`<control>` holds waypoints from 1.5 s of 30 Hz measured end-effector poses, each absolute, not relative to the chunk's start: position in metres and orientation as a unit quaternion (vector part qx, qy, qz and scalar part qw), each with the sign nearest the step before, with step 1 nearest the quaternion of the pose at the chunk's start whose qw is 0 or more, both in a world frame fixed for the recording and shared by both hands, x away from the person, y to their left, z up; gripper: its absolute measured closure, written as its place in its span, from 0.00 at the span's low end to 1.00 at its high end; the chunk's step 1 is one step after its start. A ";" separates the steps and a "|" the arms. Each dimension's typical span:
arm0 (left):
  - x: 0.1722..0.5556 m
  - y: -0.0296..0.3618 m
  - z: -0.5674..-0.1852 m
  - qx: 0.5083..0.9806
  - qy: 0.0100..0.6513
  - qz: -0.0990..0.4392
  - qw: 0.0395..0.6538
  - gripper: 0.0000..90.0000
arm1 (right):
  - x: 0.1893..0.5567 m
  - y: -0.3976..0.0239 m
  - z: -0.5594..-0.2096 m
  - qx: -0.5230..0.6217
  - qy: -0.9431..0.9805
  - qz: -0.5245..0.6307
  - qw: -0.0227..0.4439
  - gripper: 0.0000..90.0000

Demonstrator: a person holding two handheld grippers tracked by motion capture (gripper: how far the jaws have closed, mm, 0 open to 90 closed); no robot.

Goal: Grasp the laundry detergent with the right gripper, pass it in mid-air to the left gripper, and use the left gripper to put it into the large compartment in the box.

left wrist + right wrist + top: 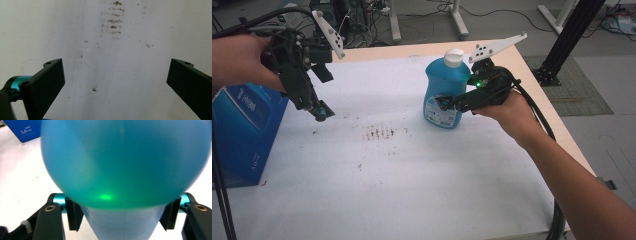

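Observation:
A blue liquid bottle [442,90] with a white cap [454,57] stands upright on the white sheet [412,170], right of centre. My right gripper [443,103] reaches in from the right at the bottle's lower half. In the right gripper view the bottle [125,162] sits between the jaws, and both pads [75,216] lie against its narrower lower part, so my right gripper [120,220] is shut on it. My left gripper [321,111] hangs above the sheet at the far left, pointing down. Its jaws stand wide apart in the left gripper view [116,75], with nothing between them.
A blue carton [242,135] stands at the left edge of the table, also seen as the blue carton [23,128] behind the bottle. Brown stains [379,132] mark the sheet's middle. The wooden table edge [537,85] runs close behind the right hand.

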State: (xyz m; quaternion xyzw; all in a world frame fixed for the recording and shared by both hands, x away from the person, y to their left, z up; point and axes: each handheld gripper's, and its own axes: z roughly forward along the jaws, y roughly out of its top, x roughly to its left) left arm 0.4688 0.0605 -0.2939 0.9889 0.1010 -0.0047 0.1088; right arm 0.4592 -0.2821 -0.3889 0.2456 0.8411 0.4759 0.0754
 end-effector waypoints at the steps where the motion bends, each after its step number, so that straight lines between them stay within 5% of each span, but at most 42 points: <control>1: 0.469 0.060 -0.294 0.989 0.101 -0.005 0.109 0.02 | 0.459 -0.282 -0.390 0.244 0.841 0.476 0.077 0.39; 24: 0.469 0.059 -0.293 0.989 0.100 -0.005 0.110 0.02 | 0.453 -0.278 -0.385 0.220 0.846 0.469 0.127 0.52; 45: 0.440 0.045 -0.254 0.990 0.061 -0.003 0.127 0.02 | 0.428 -0.262 -0.331 0.137 0.864 0.478 0.079 0.51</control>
